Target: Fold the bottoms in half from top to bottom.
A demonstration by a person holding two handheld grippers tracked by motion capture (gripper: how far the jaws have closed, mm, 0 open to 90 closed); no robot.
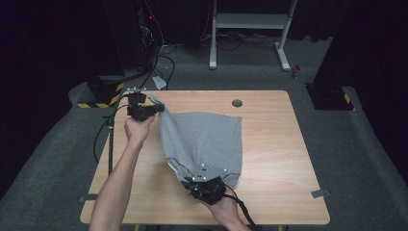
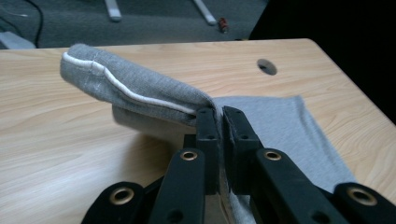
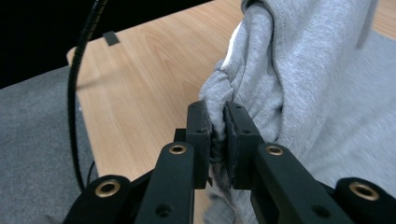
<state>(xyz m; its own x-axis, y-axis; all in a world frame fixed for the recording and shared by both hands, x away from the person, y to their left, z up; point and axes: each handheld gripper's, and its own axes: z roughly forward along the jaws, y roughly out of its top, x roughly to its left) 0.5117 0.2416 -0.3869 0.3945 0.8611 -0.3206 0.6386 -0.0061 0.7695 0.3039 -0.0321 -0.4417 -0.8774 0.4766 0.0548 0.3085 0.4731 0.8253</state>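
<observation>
- Grey garment (image 1: pixel 202 142) lies mid-table, bunched and partly lifted, stretched between the two grippers; far edge rests flat on the wood
- White trim runs along one seam; in the left gripper view (image 2: pixel 135 91) a trimmed fold sticks out left of the jaws, lifted off the table
- Left gripper (image 1: pixel 161 109) at the garment's far left corner, jaws shut tight on a thin pinch of cloth; in the left gripper view (image 2: pixel 220 114) only a sliver of fabric sits between the pads
- Right gripper (image 1: pixel 204 179) at the near edge of the garment, grey plate on top; jaws clamped on a thicker wad of cloth, seen in the right gripper view (image 3: pixel 219 126)
- In that same view the garment (image 3: pixel 299 70) rises in folds from the jaws
- Left hand (image 1: pixel 138 129) holds its gripper, forearm reaching in from the bottom; right hand (image 1: pixel 225 209) low at the near edge, cable trailing off
- Wooden table (image 1: pixel 274 159), round hole (image 1: pixel 236 103) near the far edge
- Grey carpet floor (image 1: pixel 365 159) around it; white frame legs (image 1: pixel 284 48) beyond
</observation>
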